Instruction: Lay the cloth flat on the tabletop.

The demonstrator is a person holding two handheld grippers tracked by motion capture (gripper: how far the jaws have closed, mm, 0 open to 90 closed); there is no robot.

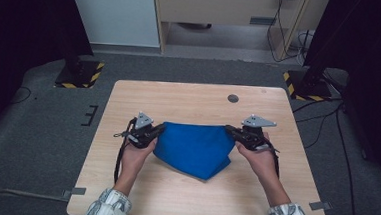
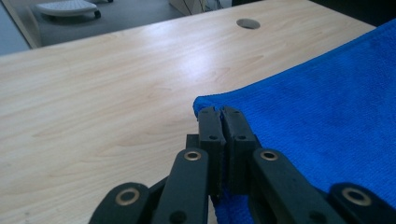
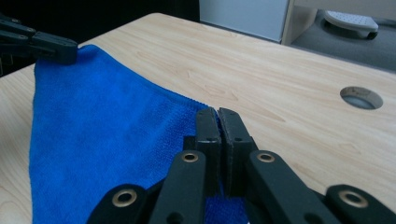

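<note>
Two hand-held grippers, left point(image 1: 160, 129) and right point(image 1: 228, 130), pinch the blue cloth's point(image 1: 194, 148) corners; clamped edges hidden between jaws.

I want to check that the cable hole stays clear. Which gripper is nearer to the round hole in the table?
Right. The right gripper pinches the blue cloth corner just below the hole; the left gripper holds the opposite corner, farther left of it.

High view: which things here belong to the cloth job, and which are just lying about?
In the job:
- blue terry cloth, held up by two corners
- left gripper, shut on one corner
- right gripper, shut on the other corner
- light wooden table

Just there:
- round cable hole in the tabletop
- yellow-and-black striped stand bases on the floor
- wooden cabinet behind
</note>
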